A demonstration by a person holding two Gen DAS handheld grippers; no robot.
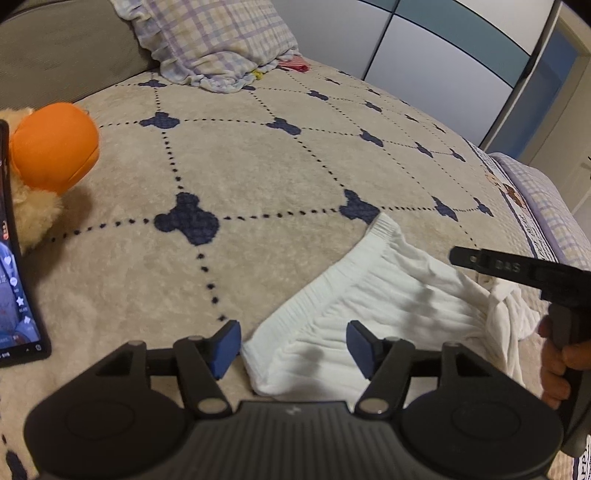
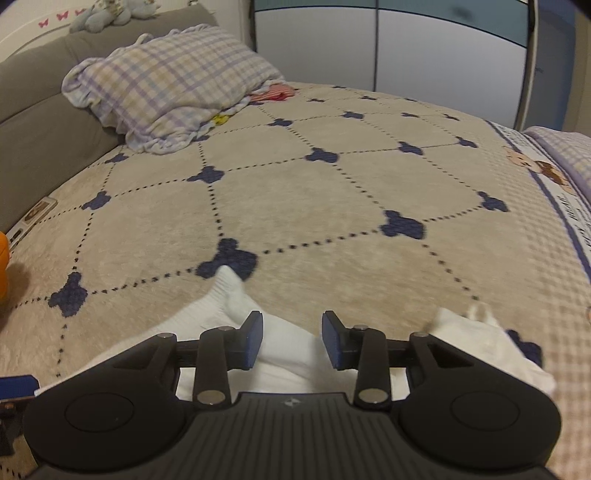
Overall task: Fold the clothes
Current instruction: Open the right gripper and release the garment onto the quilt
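While the white garment [image 1: 373, 299] lies bunched at the near side of the bed, the beige blanket [image 1: 258, 173] beyond it runs bare toward the plaid pillow [image 1: 210, 40] and the grey headboard [image 1: 55, 48]. To the right the blanket ends at a checked border [image 1: 554, 221], with wardrobe doors [image 1: 443, 55] behind.

The left gripper [image 1: 293, 349] hovers low over the garment's elastic waistband corner, jaws wide apart and holding nothing. The right gripper [image 2: 291, 341] sits low over the cloth too, jaws apart, white fabric showing between and under them; whether the pads touch it I cannot tell.

Only the left view shows the right tool from outside: its black body [image 1: 517, 267] reaches in over the garment's knotted end, a hand [image 1: 557, 362] wrapped round the handle. It also shows a phone [image 1: 18, 277] with a lit screen and an orange plush toy [image 1: 51, 151] at the left. Only the right view shows a blue soft toy [image 2: 107, 14] on the headboard.
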